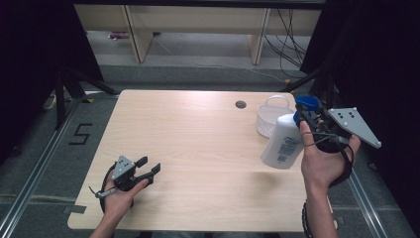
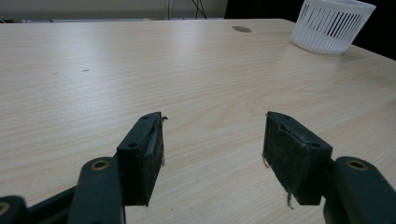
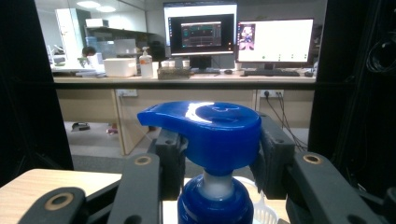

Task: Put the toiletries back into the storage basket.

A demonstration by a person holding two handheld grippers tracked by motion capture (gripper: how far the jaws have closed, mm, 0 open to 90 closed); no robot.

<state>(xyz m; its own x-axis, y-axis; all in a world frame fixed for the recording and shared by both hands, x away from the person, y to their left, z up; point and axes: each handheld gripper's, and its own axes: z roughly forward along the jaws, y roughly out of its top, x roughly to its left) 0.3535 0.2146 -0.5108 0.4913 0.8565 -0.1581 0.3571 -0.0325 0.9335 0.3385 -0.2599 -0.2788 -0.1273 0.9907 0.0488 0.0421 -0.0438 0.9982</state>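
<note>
1. High view: the right gripper sits at the right of the frame, above the table's right edge. Its jaws are clamped on the blue pump top of a white bottle. The bottle hangs tilted, its base toward the lower left and its top toward the upper right, just beside a white basket that stands on the table. The left gripper rests at the lower left of the frame on the tabletop, jaws apart and nothing between them.

2. Left gripper view: its two black pads stand wide apart over bare wood. The basket is at the upper right; a small round hole in the table lies left of it.

3. Right gripper view: the pump top fills the centre, with a jaw pressing on each side of it. The bottle's blue collar shows at the bottom centre. Two lit monitors stand on a desk behind.
</note>
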